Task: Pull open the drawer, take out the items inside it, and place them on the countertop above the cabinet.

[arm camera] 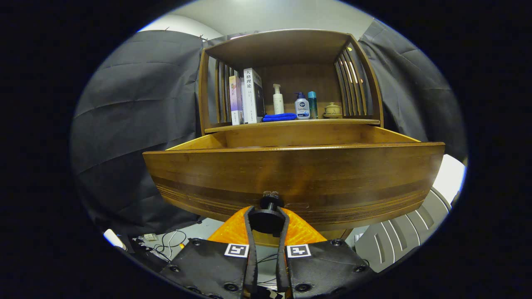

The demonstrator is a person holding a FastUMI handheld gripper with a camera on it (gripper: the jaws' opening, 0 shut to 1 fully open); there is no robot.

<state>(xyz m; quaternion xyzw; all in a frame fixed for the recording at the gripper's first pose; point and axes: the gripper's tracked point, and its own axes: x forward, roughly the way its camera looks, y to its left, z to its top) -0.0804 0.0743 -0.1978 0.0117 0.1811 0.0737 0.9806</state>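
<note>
Drawer (291, 174) stands pulled out, fingers (248, 220) clamping its knob (268, 216).

The gripper (267, 216) clamps the dark knob (268, 218) on the pulled-out drawer (291, 174) front.

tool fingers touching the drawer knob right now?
Touching. In the gripper view both fingers of the tool press on the sides of the round knob on the pulled-out drawer front, with no gap.
</note>
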